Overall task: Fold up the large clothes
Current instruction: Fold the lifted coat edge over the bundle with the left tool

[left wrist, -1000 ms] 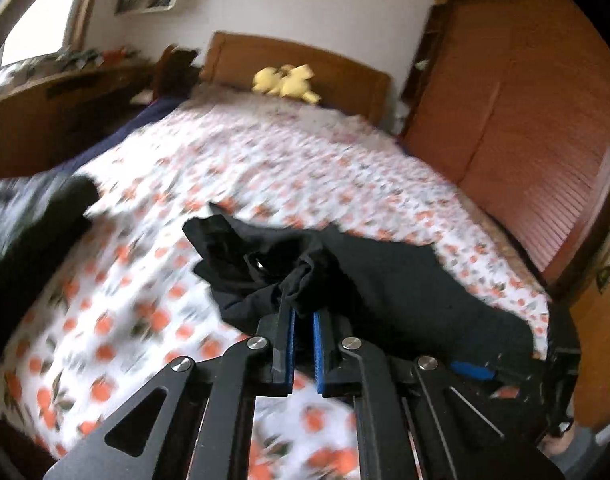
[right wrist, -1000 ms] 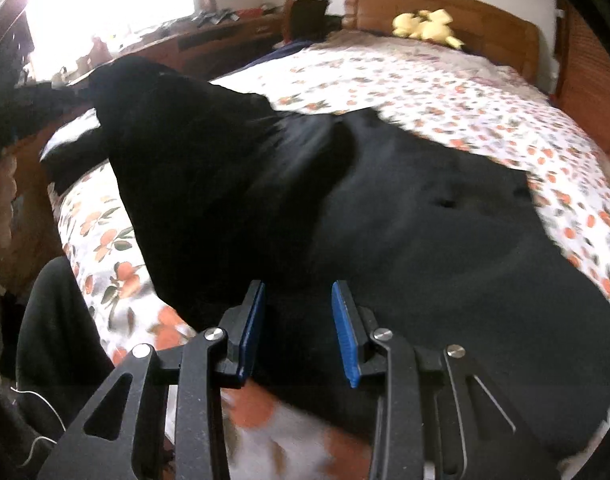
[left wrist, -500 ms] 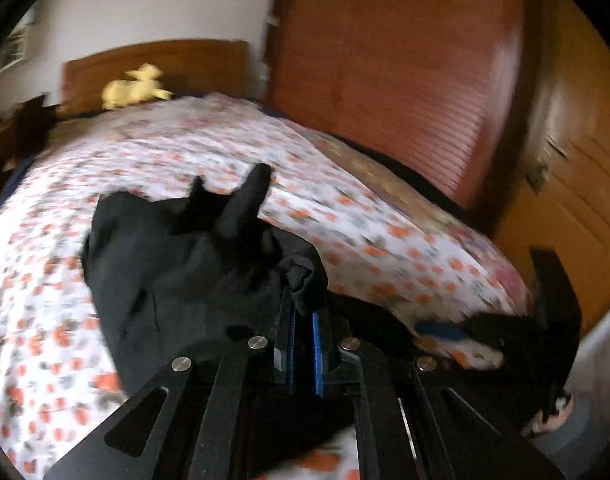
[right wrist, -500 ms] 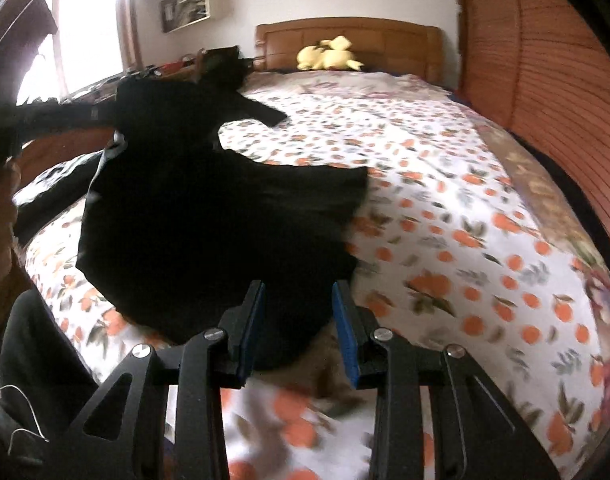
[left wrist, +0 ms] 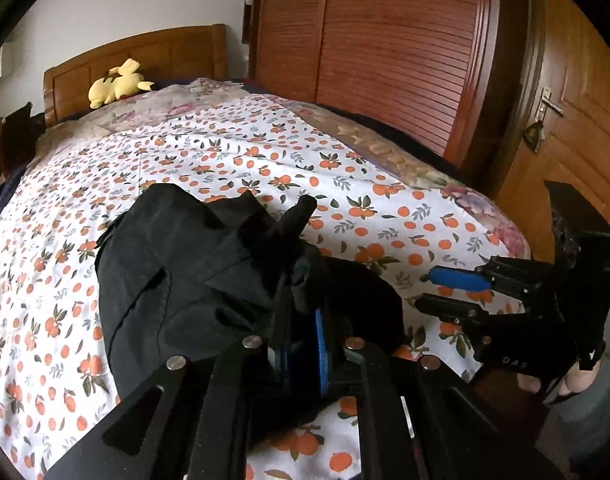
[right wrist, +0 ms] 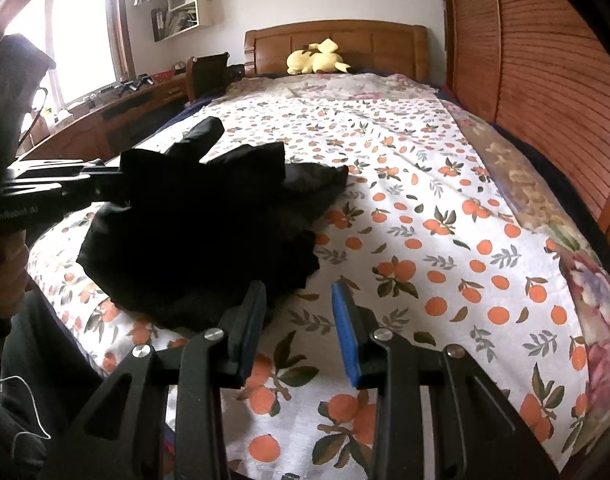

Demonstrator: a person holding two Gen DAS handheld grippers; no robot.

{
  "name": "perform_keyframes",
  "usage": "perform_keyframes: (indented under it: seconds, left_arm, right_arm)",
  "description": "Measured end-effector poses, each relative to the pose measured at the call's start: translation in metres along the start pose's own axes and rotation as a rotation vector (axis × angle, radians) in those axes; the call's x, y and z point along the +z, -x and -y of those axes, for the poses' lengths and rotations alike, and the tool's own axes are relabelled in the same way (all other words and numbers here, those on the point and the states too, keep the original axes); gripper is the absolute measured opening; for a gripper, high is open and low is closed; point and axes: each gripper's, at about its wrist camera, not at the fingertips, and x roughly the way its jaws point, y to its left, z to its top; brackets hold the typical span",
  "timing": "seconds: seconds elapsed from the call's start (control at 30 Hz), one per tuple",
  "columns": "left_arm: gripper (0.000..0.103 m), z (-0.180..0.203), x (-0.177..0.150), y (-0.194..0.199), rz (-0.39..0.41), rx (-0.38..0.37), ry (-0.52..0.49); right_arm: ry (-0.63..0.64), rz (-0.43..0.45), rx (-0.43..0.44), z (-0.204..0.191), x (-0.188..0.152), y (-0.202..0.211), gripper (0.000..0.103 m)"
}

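Black cloth, matte and soft: the garment [left wrist: 177, 280] sits bunched in a rumpled heap on the bed [left wrist: 225, 152], near its foot end, with creased folds and a couple of floppy ends sticking up. It lies on a thin white sheet [right wrist: 425, 208] printed with oranges and leaves; a faded floral cover shows along the far and side edges. My left gripper [left wrist: 301, 344], black angular metal with blue pads, has a wad of that cloth between its pads at the near edge of the heap; its jaws are parting slightly right now, but fabric is still pinched there. My right gripper [right wrist: 301, 320] is released, jaws apart with nothing between them, only sheet showing in the gap. It hangs just beside the heap's near corner, heap off to its left, not touching as far as I can tell. Glossy wooden headboard [right wrist: 337, 44] with a yellow plush [right wrist: 317, 60] against it; slatted wooden wardrobe [left wrist: 393, 48] runs along one side of the bed.
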Motion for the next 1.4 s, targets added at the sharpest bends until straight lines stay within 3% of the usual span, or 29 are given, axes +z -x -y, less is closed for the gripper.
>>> perform_keyframes:
  seconds: [0.4, 0.77, 0.9, 1.13, 1.4]
  left_arm:
    - [0.020, -0.009, -0.011, 0.038, 0.089, -0.046, 0.010]
    - [0.021, -0.084, -0.052, 0.064, 0.110, 0.080, 0.115]
    - [0.021, -0.103, -0.066, 0.063, 0.102, 0.106, 0.156]
    - [0.021, -0.120, -0.084, 0.053, 0.091, 0.103, 0.207]
    - [0.022, -0.130, -0.102, 0.035, 0.050, 0.080, 0.234]
  right_arm:
    - [0.032, 0.060, 0.001, -0.025, 0.040, 0.012, 0.035]
    - [0.108, 0.075, 0.083, -0.088, 0.088, -0.018, 0.035]
    - [0.119, 0.031, 0.136, -0.110, 0.095, -0.044, 0.035]
    - [0.138, -0.062, 0.055, -0.123, 0.094, -0.080, 0.036]
    - [0.109, -0.099, -0.048, -0.118, 0.092, -0.093, 0.038]
